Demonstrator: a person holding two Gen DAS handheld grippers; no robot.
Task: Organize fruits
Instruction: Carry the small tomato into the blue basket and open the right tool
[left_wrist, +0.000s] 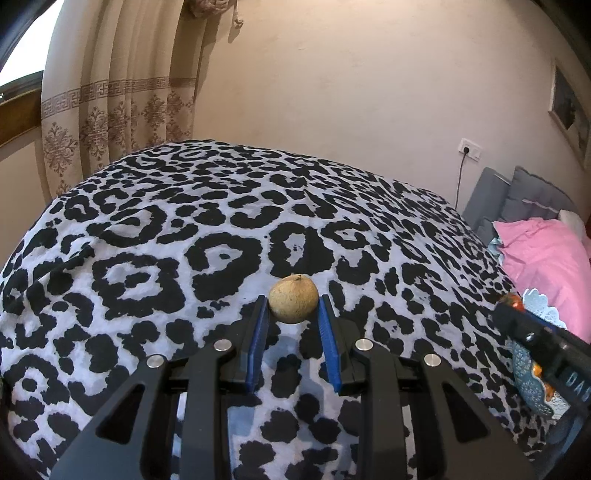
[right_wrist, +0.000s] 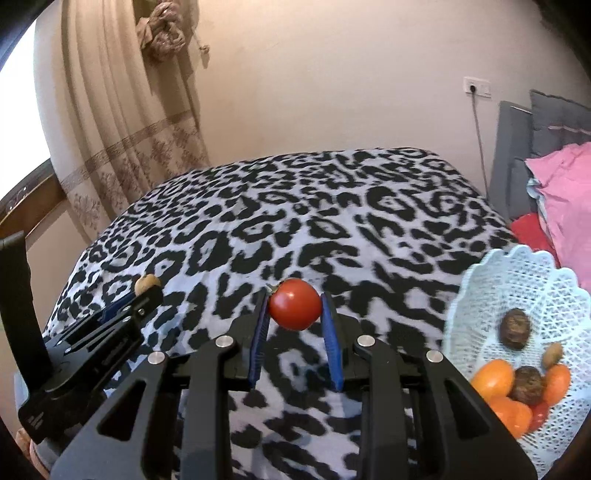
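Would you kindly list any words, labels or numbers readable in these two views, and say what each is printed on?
"DAS": pale letters, seen upside down and cut off by the frame edge, on the black body of the right gripper.
Small pale marking on the left gripper body, lower left of the right wrist view: too small to read.

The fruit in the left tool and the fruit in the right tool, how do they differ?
The tan fruit in the left tool is dull, rough-skinned and brownish; the red tomato in the right tool is glossy and smooth, with a green calyx. Both are round, pinched between blue pads and held above the leopard-print bedspread.
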